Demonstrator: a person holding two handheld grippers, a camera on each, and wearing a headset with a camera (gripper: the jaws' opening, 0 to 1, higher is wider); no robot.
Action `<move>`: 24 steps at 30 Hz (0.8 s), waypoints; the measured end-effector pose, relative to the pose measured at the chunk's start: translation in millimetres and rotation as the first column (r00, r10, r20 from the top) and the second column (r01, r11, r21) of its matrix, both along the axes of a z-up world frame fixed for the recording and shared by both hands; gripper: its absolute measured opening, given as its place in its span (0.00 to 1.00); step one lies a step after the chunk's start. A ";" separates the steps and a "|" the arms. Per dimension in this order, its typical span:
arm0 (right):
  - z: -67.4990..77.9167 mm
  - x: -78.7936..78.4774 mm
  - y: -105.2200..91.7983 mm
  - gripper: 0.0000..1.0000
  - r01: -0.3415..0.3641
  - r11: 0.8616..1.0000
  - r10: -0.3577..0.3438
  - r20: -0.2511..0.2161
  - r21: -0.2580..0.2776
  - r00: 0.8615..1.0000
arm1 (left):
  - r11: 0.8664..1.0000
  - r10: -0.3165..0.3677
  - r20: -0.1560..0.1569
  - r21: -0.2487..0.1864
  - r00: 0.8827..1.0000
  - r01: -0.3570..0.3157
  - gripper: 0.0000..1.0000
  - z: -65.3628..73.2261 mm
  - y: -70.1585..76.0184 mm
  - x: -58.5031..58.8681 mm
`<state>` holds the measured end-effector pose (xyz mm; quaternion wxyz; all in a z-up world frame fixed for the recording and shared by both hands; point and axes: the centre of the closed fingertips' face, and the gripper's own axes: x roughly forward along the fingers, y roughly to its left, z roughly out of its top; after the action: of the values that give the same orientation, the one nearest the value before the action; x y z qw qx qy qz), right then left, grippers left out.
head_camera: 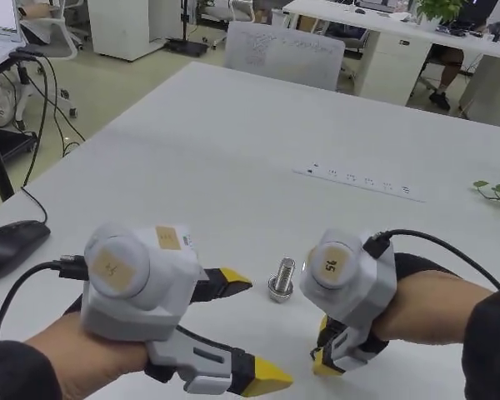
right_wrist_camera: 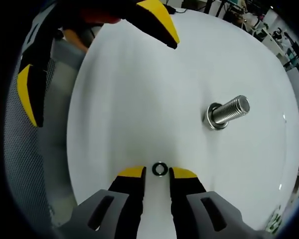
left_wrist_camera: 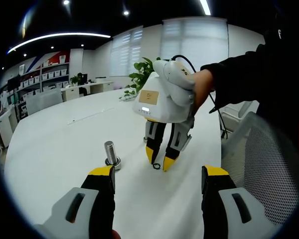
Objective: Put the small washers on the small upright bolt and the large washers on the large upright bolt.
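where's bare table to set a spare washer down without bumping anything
Widest free patch: the table between the bolt and the power strip. Also bare past the mouse along the left edge. Crowded at the near edge, where the left gripper, right gripper and small washer sit beside the bolt.

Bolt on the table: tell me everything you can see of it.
The bolt looks like bright silver metal and stands upright on the white table, threaded shank pointing up and flat at the top. A wider collar rings its base; I cannot tell whether that is its head or a washer. Only the table touches it. It stands free, between the left gripper and the right gripper, apart from both.
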<state>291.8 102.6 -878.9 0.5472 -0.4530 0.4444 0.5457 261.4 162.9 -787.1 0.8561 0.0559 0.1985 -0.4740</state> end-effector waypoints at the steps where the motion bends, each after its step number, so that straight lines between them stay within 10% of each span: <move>1: 0.0 0.8 -0.3 0.20 -0.002 1.000 0.002 -0.002 0.001 1.000 | 1.000 0.000 0.000 0.000 1.000 0.000 0.70 0.1 0.0 0.1; 24: -0.5 5.3 -2.3 0.14 -0.035 0.999 0.035 0.012 -0.022 0.999 | 1.000 -0.002 0.002 -0.007 1.000 0.002 0.69 0.6 -2.6 3.6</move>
<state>297.1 100.3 -879.4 0.5354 -0.4701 0.4390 0.5474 265.0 160.3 -786.5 0.8558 0.0537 0.1962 -0.4756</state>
